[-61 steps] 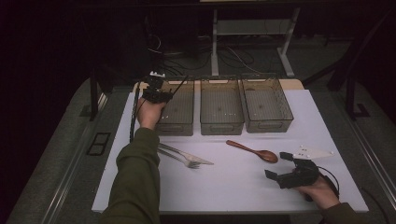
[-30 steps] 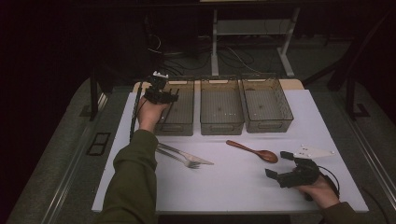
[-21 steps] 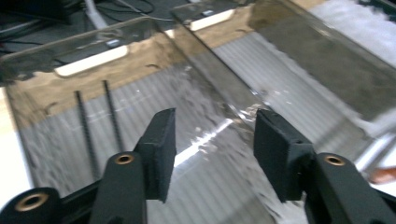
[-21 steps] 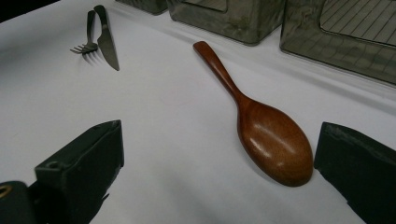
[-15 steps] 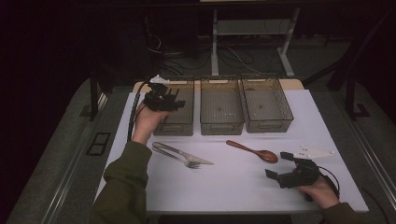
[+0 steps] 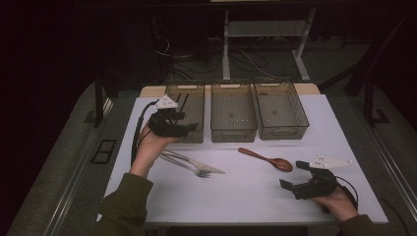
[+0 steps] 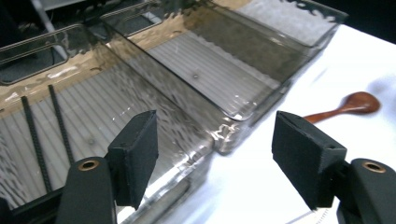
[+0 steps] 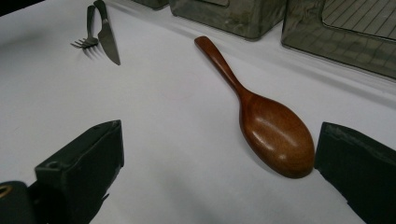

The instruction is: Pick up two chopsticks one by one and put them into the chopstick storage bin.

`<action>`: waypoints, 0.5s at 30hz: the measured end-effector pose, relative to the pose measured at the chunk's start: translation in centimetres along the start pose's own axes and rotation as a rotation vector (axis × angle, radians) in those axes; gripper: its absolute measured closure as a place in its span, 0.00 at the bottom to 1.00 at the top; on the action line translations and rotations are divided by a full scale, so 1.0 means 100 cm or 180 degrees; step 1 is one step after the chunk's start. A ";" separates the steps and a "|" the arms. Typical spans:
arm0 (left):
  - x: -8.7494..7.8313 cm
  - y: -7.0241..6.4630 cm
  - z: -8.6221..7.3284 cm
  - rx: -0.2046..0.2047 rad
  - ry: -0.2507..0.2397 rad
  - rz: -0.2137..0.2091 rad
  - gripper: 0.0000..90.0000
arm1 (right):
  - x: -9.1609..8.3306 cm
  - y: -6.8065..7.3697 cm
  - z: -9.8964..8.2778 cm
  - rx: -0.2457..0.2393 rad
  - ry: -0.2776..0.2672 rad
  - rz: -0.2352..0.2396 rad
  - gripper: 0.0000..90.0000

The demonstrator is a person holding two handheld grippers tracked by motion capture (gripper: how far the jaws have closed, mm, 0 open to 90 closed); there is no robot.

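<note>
The work in hand looks like sorting cutlery from the worktop [image 6: 246, 196] into the three trays at its far side; two black chopsticks [image 7: 44, 126] already lie in the left tray [image 6: 186, 113]. The left claw [image 6: 189, 129] hovers over that tray's near edge, released with nothing between its jaws, which have just been opening. The right claw [image 8: 219, 172] rests low near the worktop's near right corner, jaws spread and empty, with the wooden spoon [image 8: 261, 116] just ahead of it, bowl towards the claw and nearly at its right jaw. The spoon looks light, stiff and smoothly varnished, so it may slide if pinched on the rounded bowl; the narrow handle, gripped across its width near the neck, seems the surer hold. The fork [image 6: 189, 168] and knife [image 6: 196, 161] lie touching side by side near the middle left; they are thin, hard, probably slippery metal lying flat, likely best lifted one at a time by the handle.
</note>
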State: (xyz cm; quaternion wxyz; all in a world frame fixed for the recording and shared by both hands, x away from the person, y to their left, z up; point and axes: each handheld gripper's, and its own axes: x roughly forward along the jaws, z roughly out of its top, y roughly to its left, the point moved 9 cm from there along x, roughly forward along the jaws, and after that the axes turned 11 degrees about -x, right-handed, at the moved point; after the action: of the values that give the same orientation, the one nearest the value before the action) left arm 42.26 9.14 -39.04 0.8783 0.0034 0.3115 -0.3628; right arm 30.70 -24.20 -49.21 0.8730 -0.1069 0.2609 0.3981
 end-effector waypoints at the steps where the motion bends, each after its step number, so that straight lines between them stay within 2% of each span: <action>1: -0.002 -0.003 -0.003 0.0010 -0.0018 -0.0022 0.33 | 0.000 0.000 0.000 0.0002 0.0000 0.0001 0.01; 7: -0.009 -0.018 -0.028 0.0040 -0.0053 -0.0136 0.31 | 0.000 0.000 0.000 0.0008 -0.0005 0.0009 0.01; 15: -0.012 -0.029 -0.062 0.0055 -0.0068 -0.0203 0.23 | 0.000 0.000 0.001 0.0004 -0.0015 0.0009 0.01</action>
State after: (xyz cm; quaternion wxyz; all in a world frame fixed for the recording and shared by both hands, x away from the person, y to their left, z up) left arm 36.39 9.22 -42.69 0.8695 -0.0029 0.2989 -0.3933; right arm 30.73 -24.12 -49.13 0.8731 -0.1051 0.2592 0.3994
